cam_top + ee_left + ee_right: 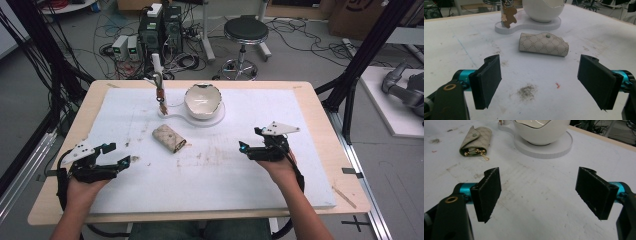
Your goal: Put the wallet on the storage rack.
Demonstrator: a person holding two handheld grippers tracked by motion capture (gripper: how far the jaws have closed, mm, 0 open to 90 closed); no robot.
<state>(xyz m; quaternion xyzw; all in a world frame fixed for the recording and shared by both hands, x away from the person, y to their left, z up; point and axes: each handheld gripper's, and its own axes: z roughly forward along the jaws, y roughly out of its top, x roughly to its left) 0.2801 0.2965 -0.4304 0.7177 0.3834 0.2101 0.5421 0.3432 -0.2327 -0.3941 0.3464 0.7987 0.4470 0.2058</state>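
A beige patterned key pouch (169, 138) lies on its side in the middle of the white mat (225, 175); its snap button faces the left gripper view (544, 44), and its open end with gold hooks faces the right gripper view (476, 141). Behind it a white egg-shaped bowl (202, 100) stands on a white base (170, 114) with a small stand holding a brown charm (161, 95). My left gripper (116, 155) is open near the mat's left front, pointing at the pouch. Open too, my right gripper (250, 139) rests right of centre, with nothing between its jaws.
The wooden table's edge (320, 100) frames the mat. Smudges and a small red mark (557, 85) stain the mat in front of the left gripper. Beyond the table stand a black stool (245, 32), computer boxes (160, 30) and loose cables on the floor.
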